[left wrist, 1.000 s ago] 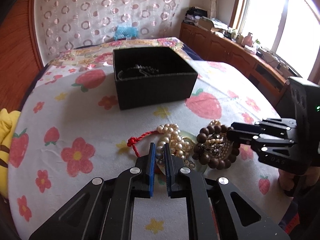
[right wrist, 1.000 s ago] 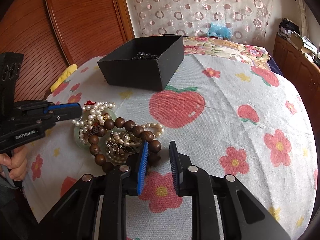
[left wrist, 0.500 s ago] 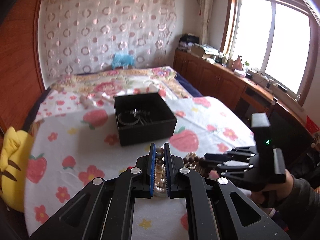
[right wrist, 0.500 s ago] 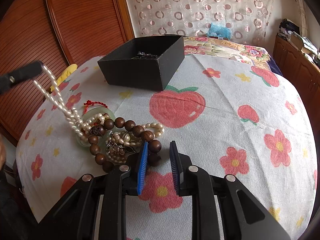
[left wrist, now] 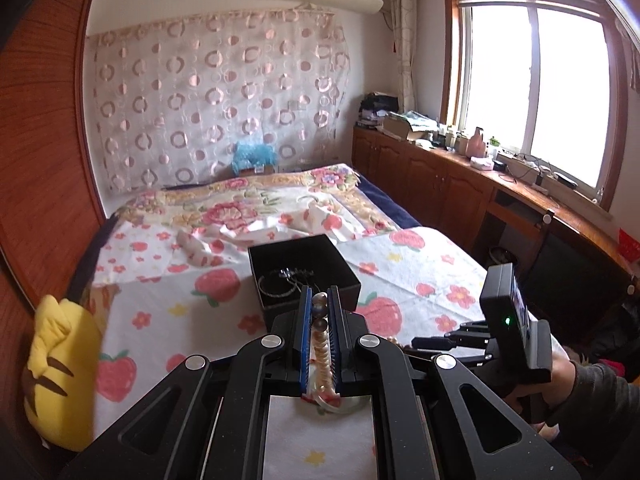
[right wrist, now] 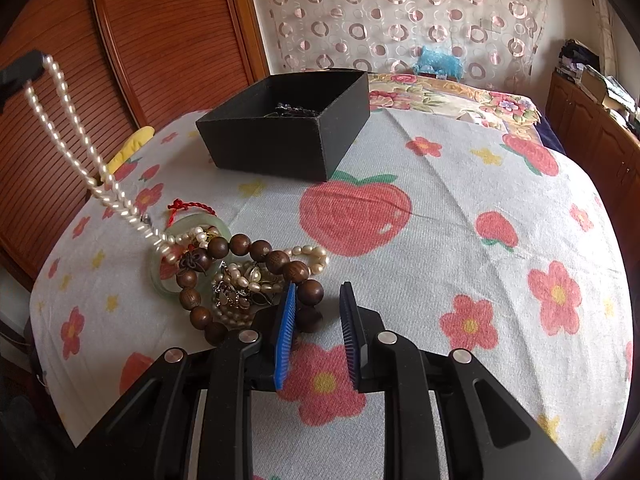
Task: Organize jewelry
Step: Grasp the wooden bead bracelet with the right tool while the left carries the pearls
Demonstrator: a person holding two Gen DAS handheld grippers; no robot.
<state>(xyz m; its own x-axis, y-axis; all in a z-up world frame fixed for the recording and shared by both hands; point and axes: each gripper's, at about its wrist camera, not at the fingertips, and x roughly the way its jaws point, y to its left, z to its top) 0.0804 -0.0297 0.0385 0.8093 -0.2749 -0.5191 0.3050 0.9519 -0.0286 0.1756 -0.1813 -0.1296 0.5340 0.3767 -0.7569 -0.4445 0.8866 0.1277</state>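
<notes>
My left gripper (left wrist: 319,300) is shut on a pearl necklace (left wrist: 320,340) and holds it high; in the right wrist view the necklace (right wrist: 72,120) hangs taut from the left gripper (right wrist: 24,70) down to the jewelry pile. The pile holds a brown wooden bead bracelet (right wrist: 248,268), a pale green jade bangle (right wrist: 180,256) with a red cord, and small pearl pieces (right wrist: 248,284). My right gripper (right wrist: 318,300) is open, its left finger beside the wooden beads. A black open box (right wrist: 288,128) with dark jewelry inside stands behind; it also shows in the left wrist view (left wrist: 300,276).
The table carries a white cloth (right wrist: 460,240) with strawberries and flowers. A yellow plush (left wrist: 60,360) sits at the table's left edge. A bed (left wrist: 260,204) lies behind the table, wooden cabinets (left wrist: 460,184) run under the window on the right.
My left gripper has risen with the pearl necklace, pulling the strand up and out of the pile. My right gripper has stayed by the wooden beads.
</notes>
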